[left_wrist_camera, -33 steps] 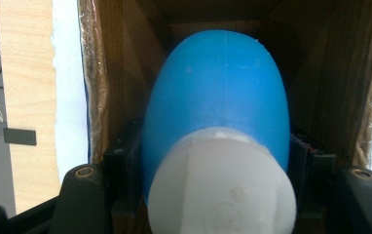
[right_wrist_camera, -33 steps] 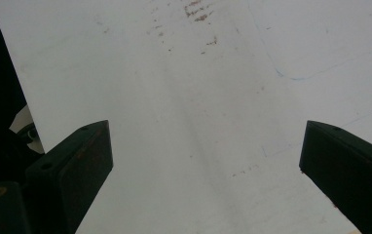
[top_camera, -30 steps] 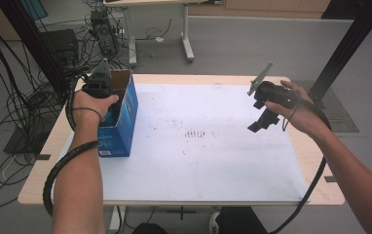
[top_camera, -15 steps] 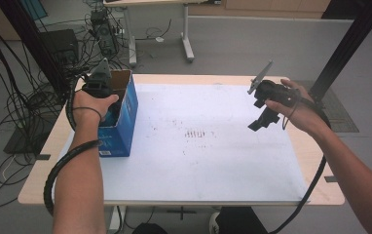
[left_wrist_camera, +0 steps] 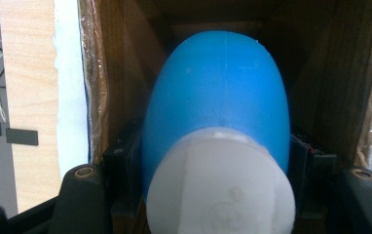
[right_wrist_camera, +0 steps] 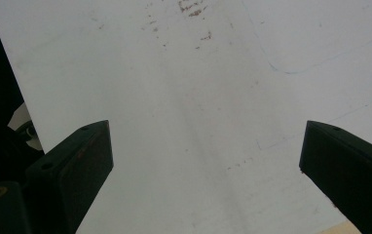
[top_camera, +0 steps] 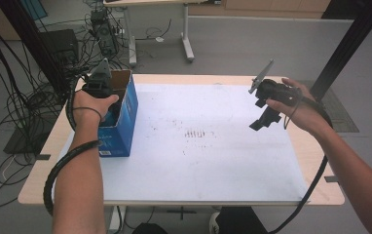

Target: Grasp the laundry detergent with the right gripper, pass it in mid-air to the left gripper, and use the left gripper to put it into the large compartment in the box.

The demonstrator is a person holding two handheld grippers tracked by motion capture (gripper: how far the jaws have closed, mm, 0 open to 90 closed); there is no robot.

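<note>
Judging the blue bulb-shaped bottle [left_wrist_camera: 215, 97] light, smooth and slippery, we kept the left gripper [left_wrist_camera: 213, 161] clamped across its shoulder inside the cardboard box [top_camera: 125, 105] at nine o'clock, while the right gripper [right_wrist_camera: 203, 161] gaped empty.

A blue bottle [left_wrist_camera: 218, 92] with a white cap [left_wrist_camera: 220, 187] sits in the blue box [top_camera: 125, 114], brown inside, at the left; the counter [top_camera: 208, 161] is white with reddish specks.

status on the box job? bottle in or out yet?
Done: left gripper is shut on the blue bottle. In hand: the bottle sits inside the open box, gripper reaching in from above. Whether it is going in or coming out I can't tell. Left: right gripper is open and empty above the white mat.
</note>
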